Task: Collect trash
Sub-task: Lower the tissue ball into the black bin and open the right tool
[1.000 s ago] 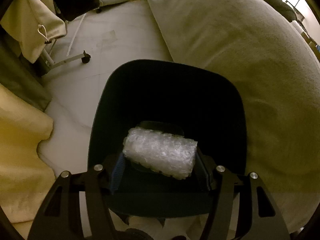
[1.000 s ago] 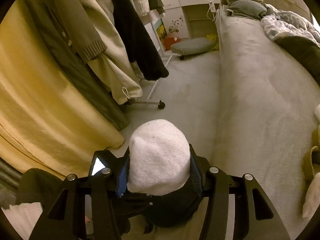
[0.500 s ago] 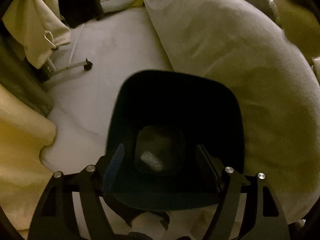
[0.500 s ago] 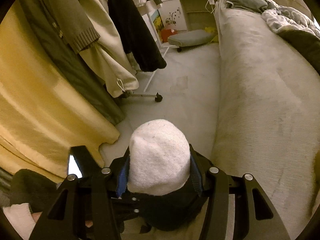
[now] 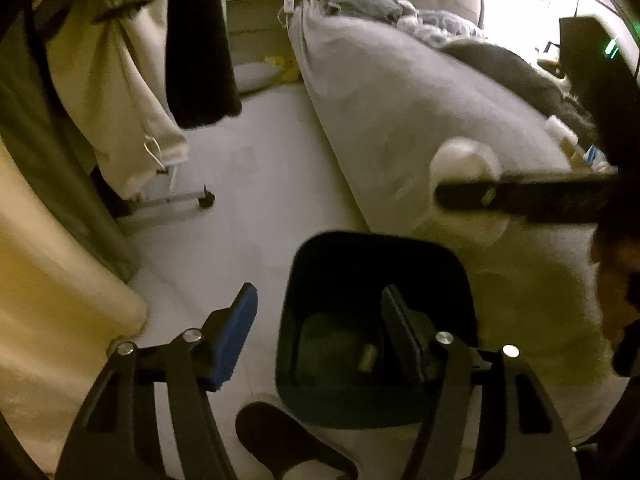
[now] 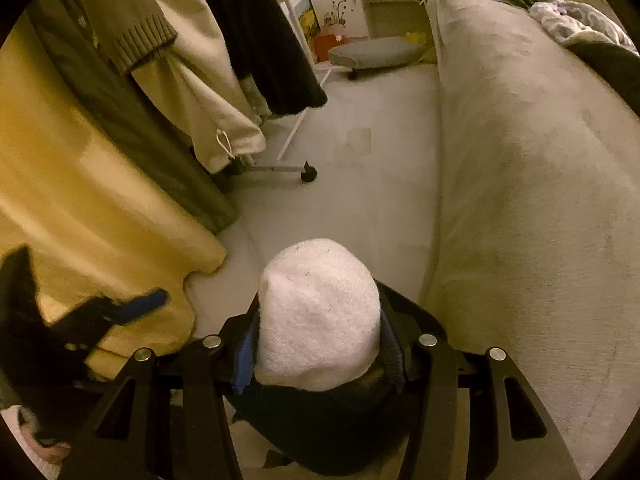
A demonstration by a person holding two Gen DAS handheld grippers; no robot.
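Note:
A dark bin point(image 5: 376, 276) stands on the pale floor beside the bed. My left gripper point(image 5: 320, 332) is open and empty above the bin's left rim. A small piece of trash point(image 5: 366, 358) lies at the bin's bottom. My right gripper point(image 6: 318, 344) is shut on a white wad point(image 6: 318, 316) and holds it over the bin point(image 6: 320, 432). The wad also shows in the left wrist view point(image 5: 464, 160), held by the right gripper's dark finger point(image 5: 520, 196) above the bin's far right.
A large grey bed point(image 6: 540, 200) fills the right side. Hanging coats point(image 6: 224, 60) and a yellow curtain point(image 6: 80, 220) are on the left, with a rack's wheeled foot point(image 6: 308, 172) on the floor. A grey stool point(image 6: 376, 54) stands at the back.
My left gripper has let go of the bubble wrap roll into the bin, opened, and drawn back to the left. My right gripper has moved over the bin with the wad.

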